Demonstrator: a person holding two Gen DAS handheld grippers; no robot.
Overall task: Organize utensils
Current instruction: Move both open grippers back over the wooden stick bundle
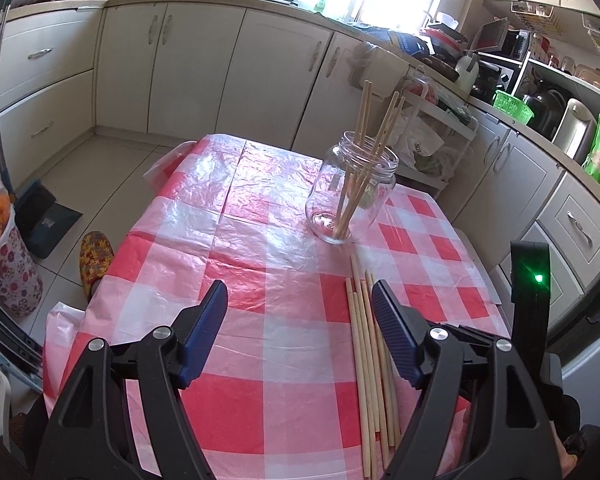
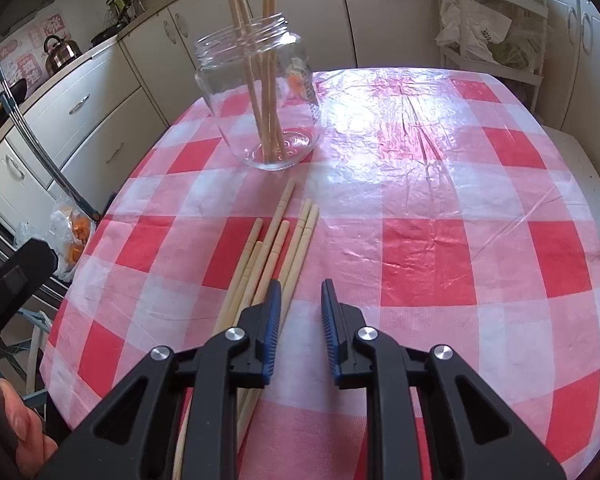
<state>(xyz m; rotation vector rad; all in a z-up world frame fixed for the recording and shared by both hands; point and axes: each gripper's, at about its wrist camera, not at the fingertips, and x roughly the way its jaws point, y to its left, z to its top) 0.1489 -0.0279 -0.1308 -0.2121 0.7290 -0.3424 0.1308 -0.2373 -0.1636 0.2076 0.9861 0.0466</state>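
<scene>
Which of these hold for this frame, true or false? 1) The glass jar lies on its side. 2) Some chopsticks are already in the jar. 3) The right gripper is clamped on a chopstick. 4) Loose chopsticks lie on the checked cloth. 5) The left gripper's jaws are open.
1) False: the glass jar stands upright.
2) True: several chopsticks stand in it.
3) False: the right gripper has a narrow gap with nothing between its jaws.
4) True: loose chopsticks lie on the checked cloth.
5) True: the left gripper is wide open and empty.
</scene>
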